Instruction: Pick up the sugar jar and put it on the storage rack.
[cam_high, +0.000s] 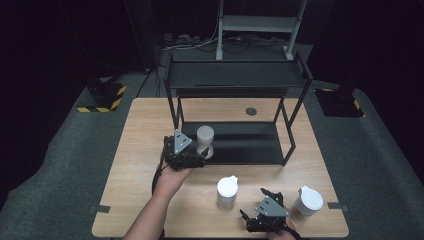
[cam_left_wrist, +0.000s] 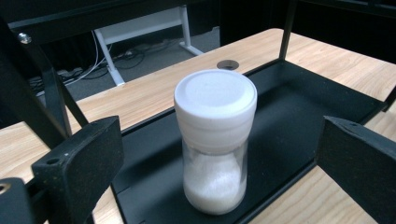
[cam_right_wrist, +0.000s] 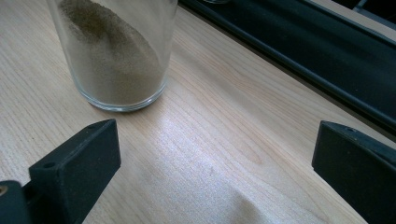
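The left gripper (cam_high: 202, 152) has its jaws spread wide on either side of a white-capped jar (cam_left_wrist: 215, 140) that stands upright on the black rack's lower shelf (cam_left_wrist: 299, 107), seemingly not touching it. Down by the near edge of the tabletop (cam_high: 140, 150), the right gripper (cam_high: 257, 202) rests released beside a jar of brownish powder (cam_right_wrist: 114, 51).
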